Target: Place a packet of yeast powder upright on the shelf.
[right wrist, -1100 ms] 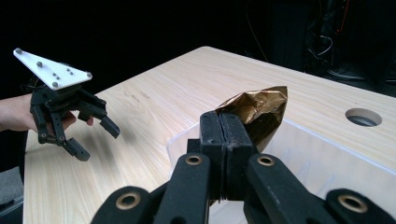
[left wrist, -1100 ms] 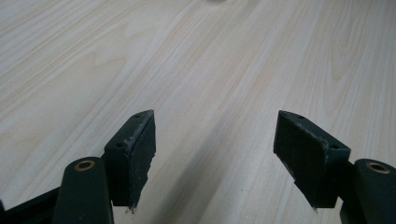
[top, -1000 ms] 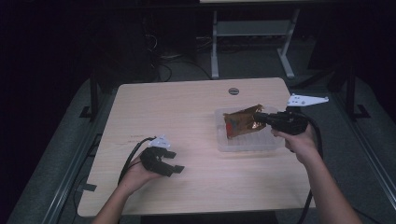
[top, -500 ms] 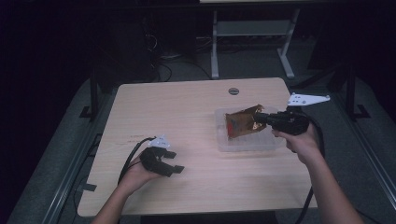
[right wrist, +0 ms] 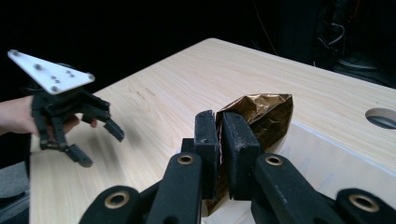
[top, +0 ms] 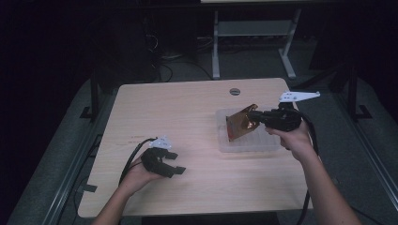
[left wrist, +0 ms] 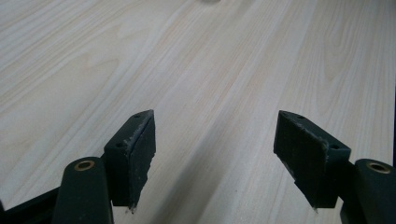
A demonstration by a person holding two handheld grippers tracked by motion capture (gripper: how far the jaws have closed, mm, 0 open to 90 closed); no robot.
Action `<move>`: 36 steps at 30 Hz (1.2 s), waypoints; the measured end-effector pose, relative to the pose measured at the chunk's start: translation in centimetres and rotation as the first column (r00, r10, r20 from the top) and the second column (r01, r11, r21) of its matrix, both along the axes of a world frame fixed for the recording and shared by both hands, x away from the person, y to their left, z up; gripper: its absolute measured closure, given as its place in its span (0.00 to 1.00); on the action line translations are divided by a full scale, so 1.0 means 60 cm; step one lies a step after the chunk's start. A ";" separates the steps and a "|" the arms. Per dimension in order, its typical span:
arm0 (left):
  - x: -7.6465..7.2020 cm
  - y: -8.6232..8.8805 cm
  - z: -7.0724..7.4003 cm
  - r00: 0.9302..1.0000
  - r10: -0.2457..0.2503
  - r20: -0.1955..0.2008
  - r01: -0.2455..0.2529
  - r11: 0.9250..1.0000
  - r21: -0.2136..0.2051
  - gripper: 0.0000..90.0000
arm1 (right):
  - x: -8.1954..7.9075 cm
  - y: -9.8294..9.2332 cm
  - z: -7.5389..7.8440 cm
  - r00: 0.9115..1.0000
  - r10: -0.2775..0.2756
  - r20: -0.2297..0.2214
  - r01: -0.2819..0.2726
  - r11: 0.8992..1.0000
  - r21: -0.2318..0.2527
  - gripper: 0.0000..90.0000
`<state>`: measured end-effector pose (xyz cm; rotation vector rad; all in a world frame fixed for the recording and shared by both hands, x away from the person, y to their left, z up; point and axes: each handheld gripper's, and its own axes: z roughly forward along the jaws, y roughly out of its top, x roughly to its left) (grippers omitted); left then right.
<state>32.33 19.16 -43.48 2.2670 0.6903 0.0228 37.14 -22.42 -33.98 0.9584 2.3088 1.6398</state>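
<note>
Right hand-held gripper (top: 251, 115): in the high view it sits right of centre of the frame, carried level by the person's right hand (top: 293, 138), jaws pointing toward the left of the frame. The jaws clamp one edge of a crumpled, shiny brown foil packet (top: 240, 125). They have just been opening slightly, yet in the right gripper view the two black pads (right wrist: 205, 140) stand close together with the packet's edge pinched between them, so the grasp holds.

Foil packet: in the high view it stands tilted on edge over the left half of a shallow clear plastic tray (top: 263, 143), which lies flat on the table (top: 187, 112) right of centre. Whether the packet's lower edge touches the tray floor cannot be told. In the right gripper view the packet (right wrist: 264, 116) rises past the jaws at centre frame, with the pale tray wall (right wrist: 317, 149) to its right.

Left hand-held gripper (top: 171, 164): in the high view it is at lower left of the frame, resting low over the table in the person's left hand (top: 138, 171), well apart from the tray. In the left gripper view its jaws stand wide apart, released, with bare wood grain between them. The right gripper view shows the same gripper (right wrist: 95, 142) at left of frame, grey plate on top.

A round cable hole (top: 235, 91) sits in the table near its far edge, above the tray in the frame.
</note>
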 end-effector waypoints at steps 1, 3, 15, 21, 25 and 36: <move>0.000 0.000 0.000 1.000 -0.001 0.000 0.001 1.000 0.002 0.32 | 0.003 0.004 0.000 1.000 0.001 -0.005 -0.001 1.000 -0.003 0.93; 0.000 0.000 0.000 1.000 0.003 0.001 -0.003 1.000 -0.005 0.32 | 0.008 0.011 -0.001 1.000 0.000 -0.009 0.000 1.000 -0.009 0.93; 0.001 0.002 -0.001 1.000 0.009 -0.004 -0.009 1.000 -0.009 0.33 | 0.019 0.024 0.002 1.000 -0.006 0.002 0.006 1.000 0.000 0.81; 0.000 0.002 0.000 1.000 0.011 -0.005 -0.011 1.000 -0.012 0.33 | -0.006 0.002 0.015 1.000 0.006 0.016 -0.006 1.000 0.001 0.88; 0.001 0.001 -0.002 1.000 0.005 0.001 -0.005 1.000 -0.007 0.33 | -0.024 -0.007 0.005 0.999 0.038 0.024 -0.038 0.999 -0.025 1.00; 0.001 0.000 -0.002 1.000 0.001 0.004 -0.001 1.000 -0.008 0.33 | -0.021 0.048 -0.065 0.988 0.148 -0.044 -0.151 0.986 -0.075 1.00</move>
